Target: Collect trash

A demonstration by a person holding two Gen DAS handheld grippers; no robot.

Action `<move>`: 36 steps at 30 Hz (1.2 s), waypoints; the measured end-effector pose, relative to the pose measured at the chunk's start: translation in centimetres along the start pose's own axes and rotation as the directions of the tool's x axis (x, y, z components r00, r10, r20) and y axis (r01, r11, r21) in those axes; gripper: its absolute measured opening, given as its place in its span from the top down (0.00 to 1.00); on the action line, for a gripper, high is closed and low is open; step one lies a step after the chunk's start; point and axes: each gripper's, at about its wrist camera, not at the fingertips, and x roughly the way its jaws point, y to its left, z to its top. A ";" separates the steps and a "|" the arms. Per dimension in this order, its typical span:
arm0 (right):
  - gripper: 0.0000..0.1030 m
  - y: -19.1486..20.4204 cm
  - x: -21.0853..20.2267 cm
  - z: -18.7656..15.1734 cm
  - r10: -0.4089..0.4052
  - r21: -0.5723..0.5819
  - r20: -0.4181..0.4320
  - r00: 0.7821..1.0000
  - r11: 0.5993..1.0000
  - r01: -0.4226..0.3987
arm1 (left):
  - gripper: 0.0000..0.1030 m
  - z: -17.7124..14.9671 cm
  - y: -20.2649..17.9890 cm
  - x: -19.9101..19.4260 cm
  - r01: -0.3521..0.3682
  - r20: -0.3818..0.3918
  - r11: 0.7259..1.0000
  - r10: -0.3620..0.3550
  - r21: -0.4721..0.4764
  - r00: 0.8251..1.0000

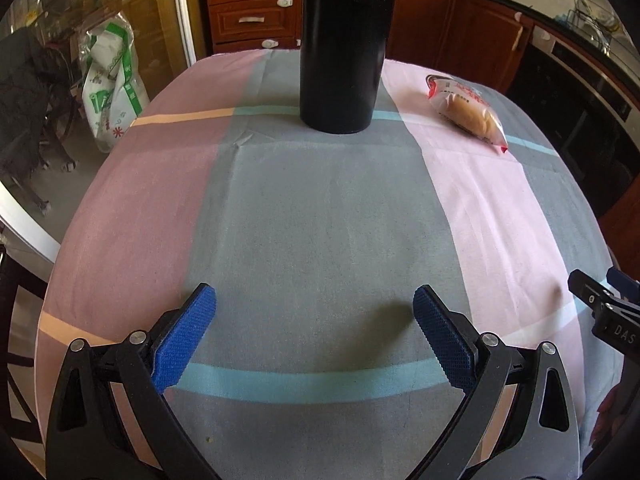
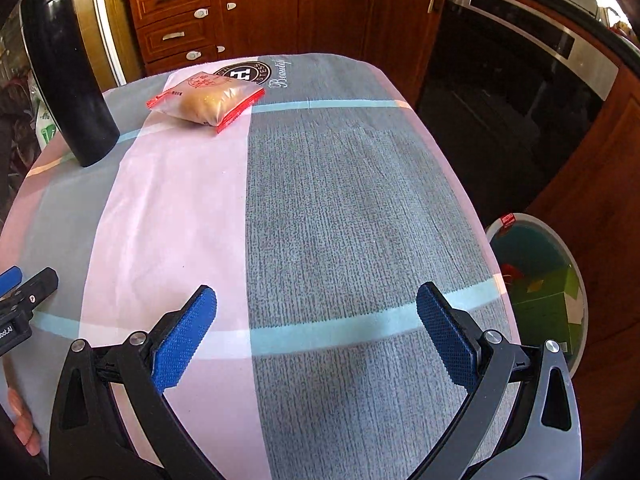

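Both grippers, left (image 1: 314,332) and right (image 2: 316,332), wide and empty; right should straddle packet (image 2: 206,100) across its width; bin (image 2: 576,280) waits beside table (image 2: 360,200).

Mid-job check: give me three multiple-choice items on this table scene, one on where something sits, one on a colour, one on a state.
1. Where does the wrapped bun lie?
A. on the tablecloth, to the right of the black cylinder
B. inside the bin
C. between the right gripper's jaws

2. What colour are the pads on the gripper fingers?
A. red
B. blue
C. green

3. How do the left gripper's jaws stand?
A. shut on the bun
B. shut on nothing
C. open, holding nothing

Answers: 1 A, it rests on the tablecloth apart from the black cylinder; 2 B, both pads show blue; 3 C, only cloth lies between the spread jaws.
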 end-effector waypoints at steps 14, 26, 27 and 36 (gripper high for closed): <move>0.06 -0.5 1.5 0.0 0.022 0.039 0.030 0.999 0.999 -0.024 | 0.04 0.0 -0.2 0.3 -0.013 0.012 1.000 0.013 0.013 1.000; 0.06 -0.6 1.6 0.1 0.025 0.040 0.030 0.999 0.999 -0.026 | 0.04 -0.4 -0.4 0.0 -0.033 0.016 0.999 0.034 -0.001 0.999; 0.06 -0.6 1.6 0.1 0.025 0.040 0.029 0.999 0.999 -0.026 | 0.04 -0.5 -0.4 0.0 -0.037 0.017 0.999 0.037 -0.004 0.999; 0.06 -0.6 1.6 0.1 0.026 0.040 0.029 0.999 0.999 -0.027 | 0.04 -0.8 -0.6 -0.1 -0.045 0.022 0.999 0.045 -0.011 0.999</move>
